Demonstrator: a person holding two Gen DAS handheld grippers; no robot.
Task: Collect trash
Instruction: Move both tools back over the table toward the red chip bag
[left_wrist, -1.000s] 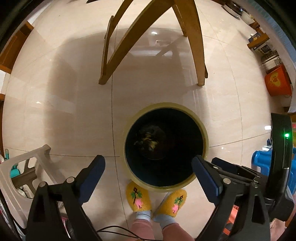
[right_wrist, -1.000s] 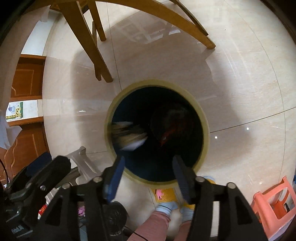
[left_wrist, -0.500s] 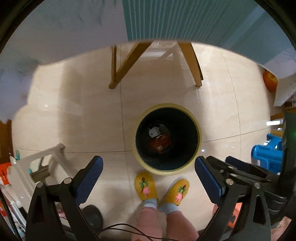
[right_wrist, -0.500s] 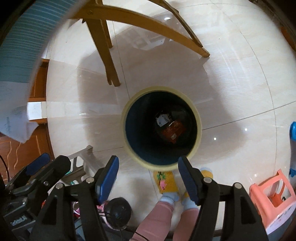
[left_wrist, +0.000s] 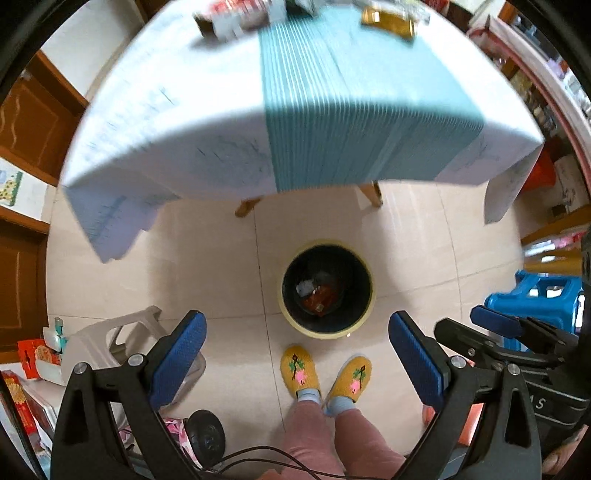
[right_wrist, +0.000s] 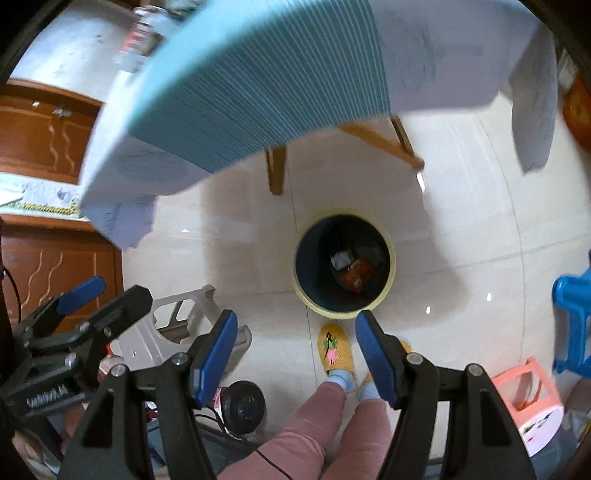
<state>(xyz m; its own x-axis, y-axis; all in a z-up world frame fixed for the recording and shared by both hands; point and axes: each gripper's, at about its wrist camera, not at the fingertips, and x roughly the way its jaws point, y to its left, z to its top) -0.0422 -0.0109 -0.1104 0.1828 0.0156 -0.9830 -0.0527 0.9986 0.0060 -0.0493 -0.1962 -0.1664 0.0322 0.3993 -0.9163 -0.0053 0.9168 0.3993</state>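
Drop done: both claws, left claw (left_wrist: 297, 354) and right claw (right_wrist: 293, 354), spread empty above bin (left_wrist: 364, 271); right's jaws just opened, nothing between; next, probably reach bench (left_wrist: 207, 122) trash.

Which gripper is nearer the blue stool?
Right. The right gripper, empty jaws just opened wider, is between the left gripper and the blue stool; the left is farther off.

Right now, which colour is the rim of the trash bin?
Pale yellow; the trash bin shows best in the left wrist view.

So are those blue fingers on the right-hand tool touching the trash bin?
Apart. In the right wrist view the right gripper hangs open and empty well above the floor, with the trash bin standing far below its fingers.
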